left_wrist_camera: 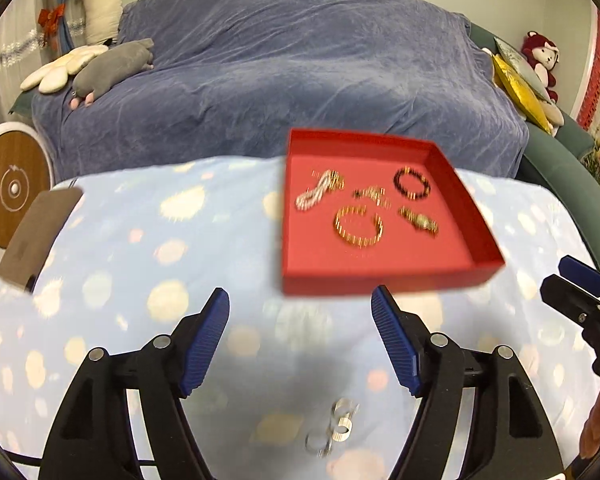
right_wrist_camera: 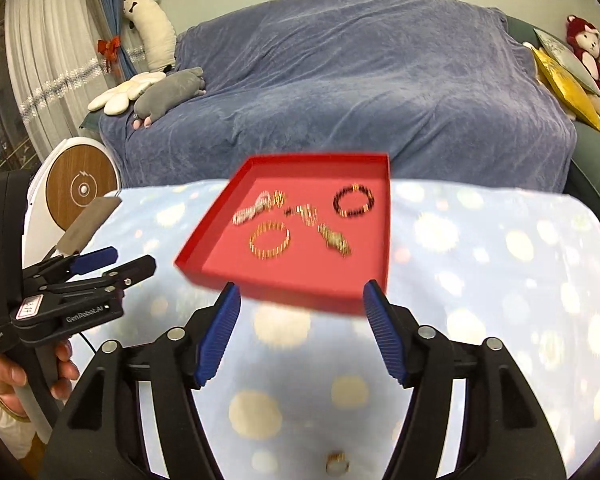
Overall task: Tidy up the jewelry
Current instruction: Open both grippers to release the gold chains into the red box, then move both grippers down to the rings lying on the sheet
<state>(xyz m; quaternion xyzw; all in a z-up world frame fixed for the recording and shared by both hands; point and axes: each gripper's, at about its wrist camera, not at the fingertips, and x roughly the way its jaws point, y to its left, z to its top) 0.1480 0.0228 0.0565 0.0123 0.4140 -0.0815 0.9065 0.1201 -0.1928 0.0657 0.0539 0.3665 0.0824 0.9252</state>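
A red tray [left_wrist_camera: 380, 280] [right_wrist_camera: 284, 288] sits on the blue spotted cloth. It holds a pearl piece [left_wrist_camera: 320, 190], a gold bangle [left_wrist_camera: 358, 226], a dark bead bracelet [left_wrist_camera: 412, 184], a gold watch [left_wrist_camera: 420, 220] and a small gold piece [left_wrist_camera: 374, 196]. My left gripper [left_wrist_camera: 300, 300] is open and empty, just short of the tray's near wall. Silver rings [left_wrist_camera: 338, 428] lie on the cloth below it. My right gripper [right_wrist_camera: 300, 296] is open and empty at the tray's near wall. A gold ring [right_wrist_camera: 336, 462] lies on the cloth below it.
A sofa under a blue cover [left_wrist_camera: 292, 64] stands behind the table, with plush toys [left_wrist_camera: 112, 68] at its left and cushions [left_wrist_camera: 520, 88] at its right. A brown card [left_wrist_camera: 36, 236] lies at the table's left edge. A round white device [left_wrist_camera: 12, 188] stands at far left.
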